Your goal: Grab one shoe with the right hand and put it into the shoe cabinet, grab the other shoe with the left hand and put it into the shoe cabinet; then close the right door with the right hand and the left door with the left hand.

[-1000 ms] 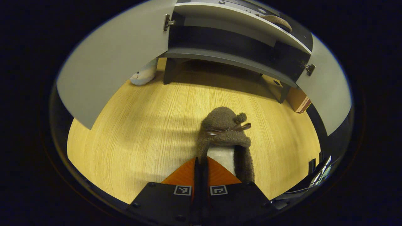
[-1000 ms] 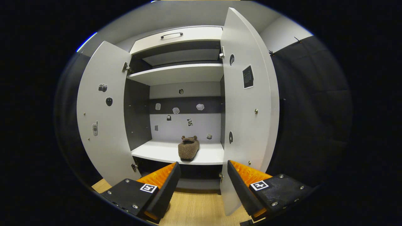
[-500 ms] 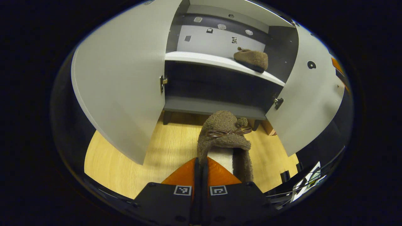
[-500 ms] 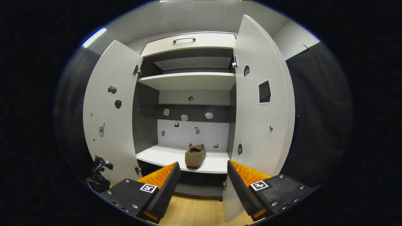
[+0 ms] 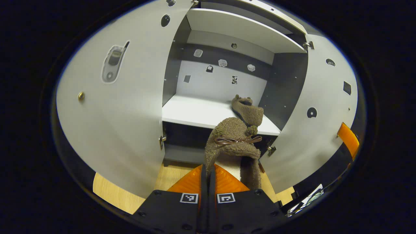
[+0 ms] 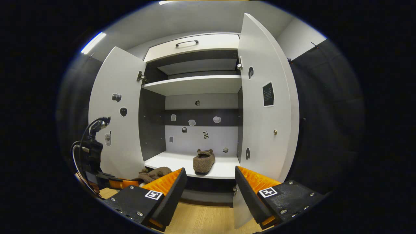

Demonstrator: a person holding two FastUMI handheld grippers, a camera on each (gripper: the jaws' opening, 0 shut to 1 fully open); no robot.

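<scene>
A tall white shoe cabinet (image 6: 195, 84) with a dark interior stands on a pale wood-grain floor (image 6: 201, 219), both its doors swung wide; small stickers dot the back panel and the inner faces of the white left door (image 6: 112, 120) and the white right door (image 6: 266, 107). A drawer front with a dark handle (image 6: 187, 42) sits at the top, and a strip light glows on the grey ceiling. One fuzzy brown slipper (image 6: 203, 161) rests on the white lower shelf (image 6: 177, 161), toe toward the opening, toward the shelf's right half. The left gripper (image 5: 208, 169) is pinched tight on the heel edge of the second fuzzy brown slipper with a thin ribbon bow (image 5: 234, 143), held in the air in front of the shelf's front edge, above the floor. The right gripper (image 6: 208, 182) hangs before the cabinet with its fingers spread apart, holding nothing. Black cloth covers the booth wall to the right.
</scene>
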